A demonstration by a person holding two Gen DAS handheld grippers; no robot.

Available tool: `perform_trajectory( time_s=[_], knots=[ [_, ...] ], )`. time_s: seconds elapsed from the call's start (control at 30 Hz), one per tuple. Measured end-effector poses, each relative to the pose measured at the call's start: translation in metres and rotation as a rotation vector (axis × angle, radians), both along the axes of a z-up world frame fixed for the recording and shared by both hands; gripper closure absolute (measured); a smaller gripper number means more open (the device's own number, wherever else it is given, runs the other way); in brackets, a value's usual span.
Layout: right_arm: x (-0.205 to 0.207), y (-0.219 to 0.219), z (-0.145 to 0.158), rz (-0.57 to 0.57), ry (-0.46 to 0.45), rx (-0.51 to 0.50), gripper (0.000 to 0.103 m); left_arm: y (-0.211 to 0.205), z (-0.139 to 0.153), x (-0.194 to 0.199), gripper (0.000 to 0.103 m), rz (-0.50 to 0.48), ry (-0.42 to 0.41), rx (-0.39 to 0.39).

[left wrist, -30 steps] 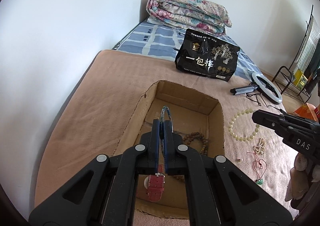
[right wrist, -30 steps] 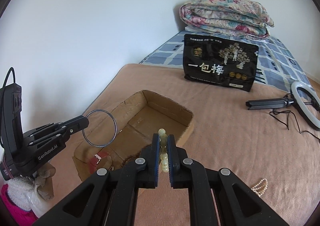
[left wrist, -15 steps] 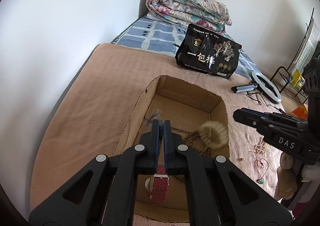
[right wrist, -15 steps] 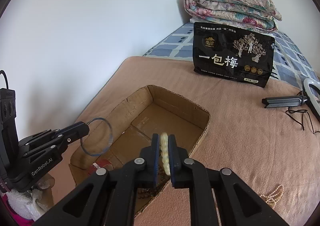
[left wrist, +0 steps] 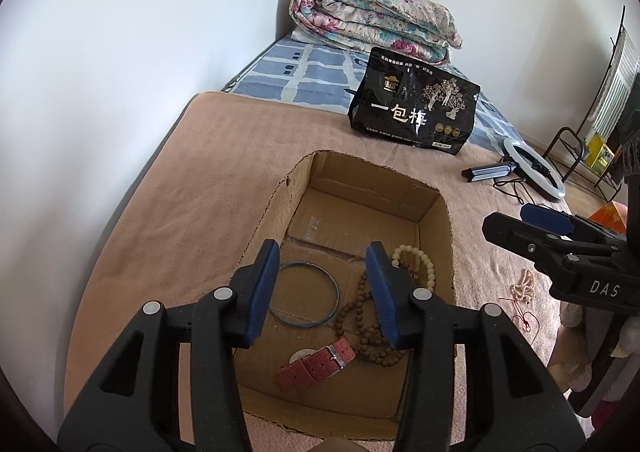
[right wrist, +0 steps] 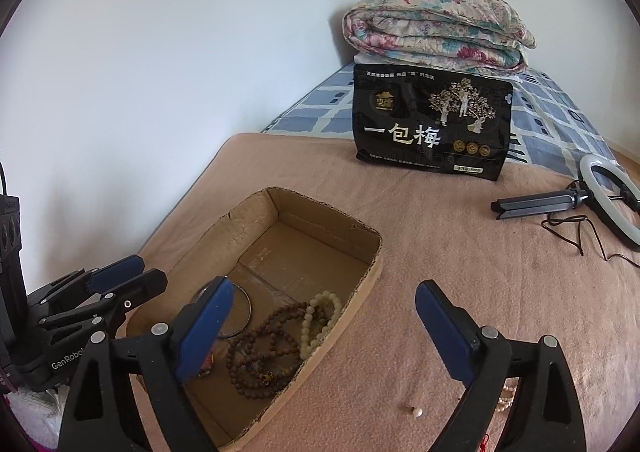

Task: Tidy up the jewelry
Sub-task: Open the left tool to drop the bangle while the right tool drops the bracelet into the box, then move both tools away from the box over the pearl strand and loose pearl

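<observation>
So far, most of the jewelry seems to be inside the cardboard box (left wrist: pixel 434 211) that stands on the brown blanket (left wrist: pixel 192 187) of the bed. In the box lie a thin blue bangle (left wrist: pixel 304 294), a pale bead bracelet (left wrist: pixel 416 260), a long string of dark wooden beads (right wrist: pixel 260 348) and a watch with a red strap (left wrist: pixel 316 364).

The left claw (left wrist: pixel 322 288) hovers over the box; its jaws have just been opening, are now moderately apart and hold nothing, with the bangle on the box floor below them. The right claw (right wrist: pixel 320 328) has also just been opening and is now wide and empty, above the right wall of the box.

In my judgement the task is more than half done. Outside the box there remain a small pearl piece (right wrist: pixel 416 412), a pearl strand (left wrist: pixel 524 286) and a red cord (left wrist: pixel 524 314) on the blanket.

Readable writing: the black bag (right wrist: pixel 432 119) shows large characters "一包梅". The right claw's body carries "DAS", and the left claw's body carries "GenRobot".
</observation>
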State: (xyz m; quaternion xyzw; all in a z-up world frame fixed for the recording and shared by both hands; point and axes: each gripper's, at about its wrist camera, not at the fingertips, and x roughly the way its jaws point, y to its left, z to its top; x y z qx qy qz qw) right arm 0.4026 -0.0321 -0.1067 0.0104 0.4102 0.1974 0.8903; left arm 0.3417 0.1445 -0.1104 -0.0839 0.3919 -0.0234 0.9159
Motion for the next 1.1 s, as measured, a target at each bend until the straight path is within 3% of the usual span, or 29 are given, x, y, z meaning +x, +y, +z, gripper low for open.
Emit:
perform_trajectory(
  time_s=[0.37, 0.43, 0.57, 1.1],
  knots=[
    [-0.011, -0.030, 0.006, -0.059, -0.018, -0.010, 0.008, -0.013, 0.010, -0.014, 0.057, -0.006, -0.028, 0.013],
    [-0.013, -0.038, 0.008, -0.074, -0.021, -0.009, 0.000, -0.018, 0.011, -0.017, 0.057, -0.016, -0.036, 0.018],
    [-0.021, -0.056, 0.013, -0.091, -0.042, -0.014, 0.000, -0.028, 0.015, -0.022, 0.057, -0.029, -0.042, 0.022],
    [-0.054, -0.143, 0.022, -0.166, -0.113, -0.091, 0.000, -0.107, 0.028, -0.044, 0.057, -0.178, -0.065, 0.037]
  ],
)
